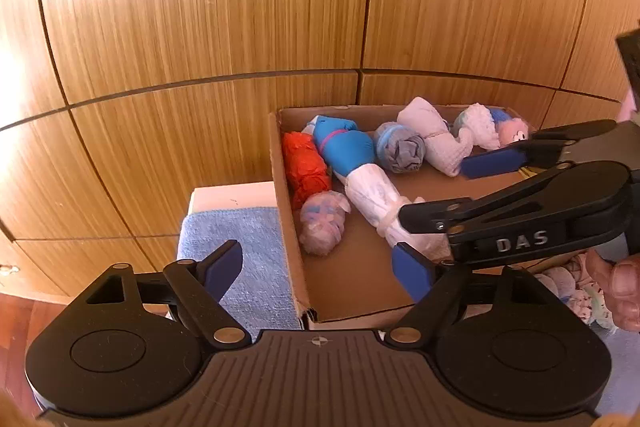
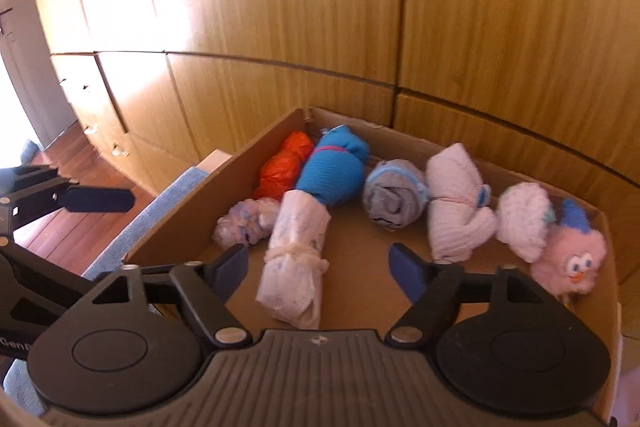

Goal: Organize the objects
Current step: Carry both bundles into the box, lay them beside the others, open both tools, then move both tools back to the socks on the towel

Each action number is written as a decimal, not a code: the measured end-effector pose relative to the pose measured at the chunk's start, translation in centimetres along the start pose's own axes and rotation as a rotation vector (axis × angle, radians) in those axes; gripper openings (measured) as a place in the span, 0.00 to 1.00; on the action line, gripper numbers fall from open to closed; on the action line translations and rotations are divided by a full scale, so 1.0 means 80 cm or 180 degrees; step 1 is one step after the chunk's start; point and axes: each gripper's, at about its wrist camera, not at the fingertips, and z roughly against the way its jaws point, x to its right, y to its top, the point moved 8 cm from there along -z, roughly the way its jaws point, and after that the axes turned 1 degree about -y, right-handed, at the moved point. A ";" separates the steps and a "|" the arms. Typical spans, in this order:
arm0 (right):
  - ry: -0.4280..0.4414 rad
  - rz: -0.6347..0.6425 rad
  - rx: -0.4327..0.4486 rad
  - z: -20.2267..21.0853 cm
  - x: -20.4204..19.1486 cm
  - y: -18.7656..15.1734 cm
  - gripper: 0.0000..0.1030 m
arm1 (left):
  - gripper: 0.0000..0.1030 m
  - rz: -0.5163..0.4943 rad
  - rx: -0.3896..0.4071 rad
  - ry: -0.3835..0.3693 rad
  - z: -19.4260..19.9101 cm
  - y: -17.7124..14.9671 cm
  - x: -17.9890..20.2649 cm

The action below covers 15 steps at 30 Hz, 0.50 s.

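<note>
A cardboard box [image 1: 286,227] [image 2: 180,211] holds several rolled cloth bundles: a red one [image 1: 304,167] [image 2: 284,163], a blue one [image 1: 344,147] [image 2: 332,171], a white printed roll [image 1: 374,195] [image 2: 294,259], a grey one [image 1: 400,153] [image 2: 394,199], a pale pink one [image 2: 454,203], a white one [image 2: 522,223] and a pink fluffy toy [image 2: 568,263]. My left gripper [image 1: 320,267] is open and empty over the box's near left wall. My right gripper [image 2: 318,269] is open over the white roll's near end, not touching it; it shows in the left wrist view [image 1: 452,211].
A folded blue towel [image 1: 248,255] lies left of the box on a white surface [image 1: 232,195]. Wooden cabinet doors [image 1: 240,7] stand close behind the box. More cloth items [image 1: 568,287] lie at the right, beside the person's hand [image 1: 620,291]. Wood floor [image 2: 68,223] lies at the left.
</note>
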 end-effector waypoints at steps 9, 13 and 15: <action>-0.0336 -0.0442 0.0298 0.059 0.036 -0.023 0.91 | 0.86 0.0109 -0.0002 -0.0128 0.008 -0.007 0.010; -0.0434 -0.0583 0.0397 0.078 0.042 -0.037 0.93 | 0.86 0.0222 -0.0021 -0.0165 0.011 -0.011 0.014; -0.0509 -0.0620 0.0488 0.092 0.044 -0.045 0.97 | 0.86 0.0213 -0.0019 -0.0174 0.015 -0.014 0.017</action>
